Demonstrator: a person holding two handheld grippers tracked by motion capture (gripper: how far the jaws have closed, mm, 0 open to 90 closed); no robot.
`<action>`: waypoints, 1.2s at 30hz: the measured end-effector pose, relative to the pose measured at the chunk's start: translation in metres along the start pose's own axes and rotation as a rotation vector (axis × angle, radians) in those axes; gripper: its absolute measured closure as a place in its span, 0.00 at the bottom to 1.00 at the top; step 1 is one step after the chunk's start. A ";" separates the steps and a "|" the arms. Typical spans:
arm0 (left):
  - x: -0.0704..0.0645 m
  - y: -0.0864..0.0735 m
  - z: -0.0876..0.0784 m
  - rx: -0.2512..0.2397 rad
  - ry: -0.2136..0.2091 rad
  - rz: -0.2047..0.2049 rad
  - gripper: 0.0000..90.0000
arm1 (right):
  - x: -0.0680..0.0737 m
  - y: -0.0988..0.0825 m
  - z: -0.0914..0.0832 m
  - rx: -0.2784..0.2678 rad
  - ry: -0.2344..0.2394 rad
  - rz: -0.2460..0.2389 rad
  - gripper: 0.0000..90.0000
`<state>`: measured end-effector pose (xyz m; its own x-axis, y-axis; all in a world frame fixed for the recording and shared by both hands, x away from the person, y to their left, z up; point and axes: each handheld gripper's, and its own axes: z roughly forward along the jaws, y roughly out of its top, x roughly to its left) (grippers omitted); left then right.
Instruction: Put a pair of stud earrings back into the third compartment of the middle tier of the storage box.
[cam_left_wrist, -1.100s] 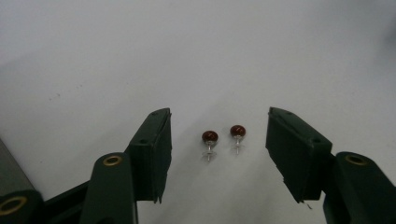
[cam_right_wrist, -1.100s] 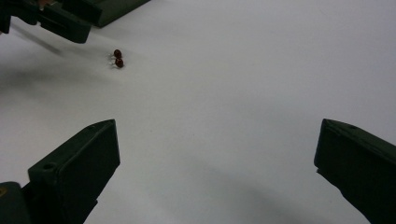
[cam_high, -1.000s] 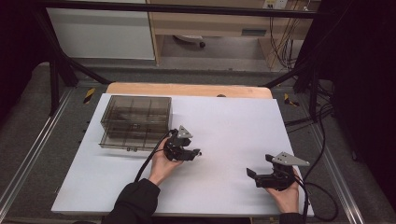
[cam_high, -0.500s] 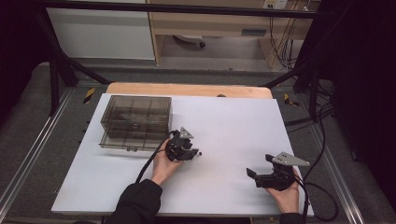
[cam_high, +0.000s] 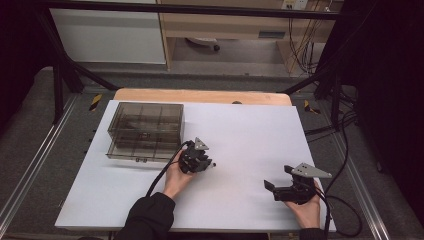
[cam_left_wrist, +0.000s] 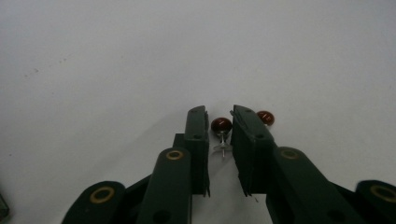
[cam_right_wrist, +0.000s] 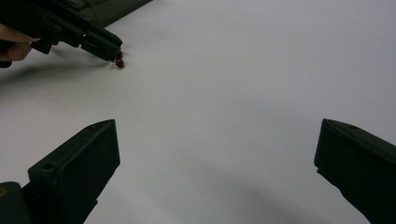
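A red push pin (cam_left_wrist: 221, 125) stands on its head end between the tips of my left gripper (cam_left_wrist: 218, 114), its metal point towards the camera. The jaws have just been closing, and the pads now touch the pin's head on both sides. A second red pin (cam_left_wrist: 265, 117) lies just outside the right-hand jaw. In the high view the left gripper (cam_high: 209, 164) rests low on the white table (cam_high: 250, 130), right of the box. My right gripper (cam_high: 279, 178) sits near the front right, its jaws wide apart around bare table (cam_right_wrist: 217, 128). From there the left gripper (cam_right_wrist: 100, 41) and a pin (cam_right_wrist: 119, 62) show far off.
A smoky see-through compartment box (cam_high: 145, 131) stands at the table's back left, close behind the left hand. Cables trail from both grippers toward the front edge. A wooden strip (cam_high: 200, 96) borders the table's far side.
The left gripper's jaws have narrowed while the hand stayed nearly where it was beside the box. The right hand and its gripper have not moved.
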<state>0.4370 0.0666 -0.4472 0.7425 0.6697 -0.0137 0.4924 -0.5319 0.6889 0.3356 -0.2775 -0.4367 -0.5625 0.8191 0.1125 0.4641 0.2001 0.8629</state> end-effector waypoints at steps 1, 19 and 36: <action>0.000 0.000 0.000 0.001 0.000 -0.001 0.87 | 0.000 0.000 0.000 0.000 0.000 0.000 0.01; -0.002 0.004 -0.018 -0.043 -0.032 -0.020 0.90 | 0.000 -0.001 0.001 0.010 -0.002 0.000 0.01; -0.001 -0.004 -0.055 -0.081 -0.036 -0.027 0.90 | 0.000 -0.001 0.001 0.014 -0.004 0.002 0.01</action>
<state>0.4093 0.0972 -0.4103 0.7463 0.6631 -0.0582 0.4751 -0.4693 0.7444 0.3361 -0.2770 -0.4384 -0.5586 0.8219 0.1119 0.4746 0.2060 0.8558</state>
